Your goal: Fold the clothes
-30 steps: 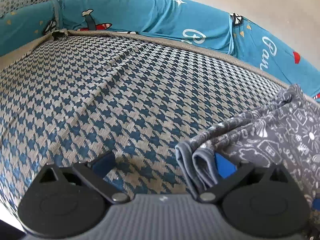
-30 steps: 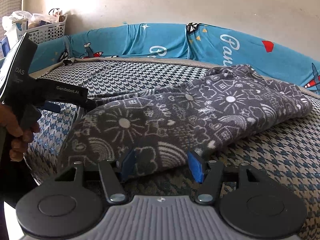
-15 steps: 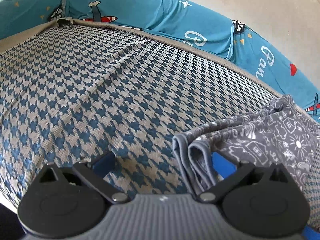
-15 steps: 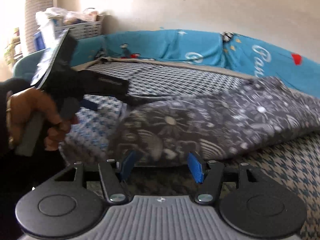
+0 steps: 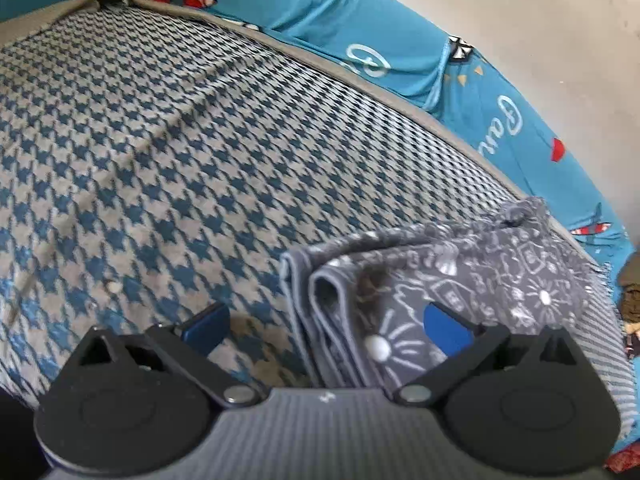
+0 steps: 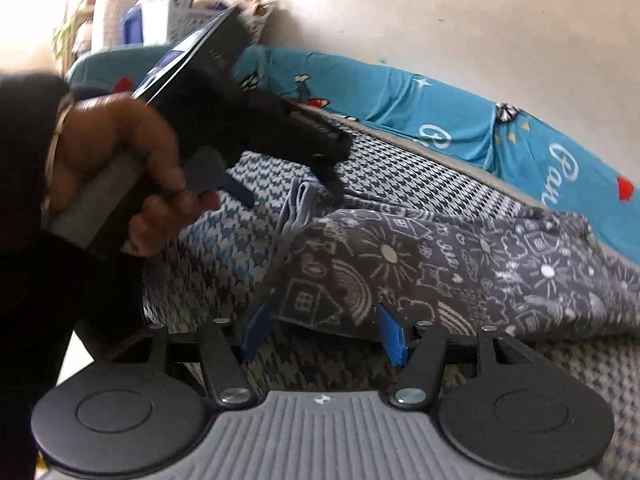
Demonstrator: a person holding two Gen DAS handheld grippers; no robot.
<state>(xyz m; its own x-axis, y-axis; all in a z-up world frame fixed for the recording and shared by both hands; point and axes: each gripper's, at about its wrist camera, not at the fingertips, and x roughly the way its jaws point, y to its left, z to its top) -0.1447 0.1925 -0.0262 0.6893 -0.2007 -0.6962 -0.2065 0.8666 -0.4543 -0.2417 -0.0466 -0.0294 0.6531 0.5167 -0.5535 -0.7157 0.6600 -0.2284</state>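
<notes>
A folded dark grey garment with white doodle print (image 5: 472, 280) lies on the houndstooth bed cover (image 5: 180, 160). In the left wrist view its folded edges (image 5: 316, 312) lie between the wide-apart fingers of my left gripper (image 5: 324, 324), which is open. In the right wrist view the garment (image 6: 460, 268) lies across the bed, and my right gripper (image 6: 320, 332) is open at its near edge, the blue pads on either side of a fold. The hand-held left gripper (image 6: 280, 136) shows above the garment's left end.
A blue printed bumper (image 5: 380, 28) runs along the far side of the bed against a beige wall. A white basket with clutter (image 6: 192, 8) stands at the far left. The bed's near edge (image 5: 24, 380) drops away at the lower left.
The left gripper has shifted right, so the garment's folded edge now lies further between its fingers. The right gripper has swung left and closer to the hand holding the left gripper.
</notes>
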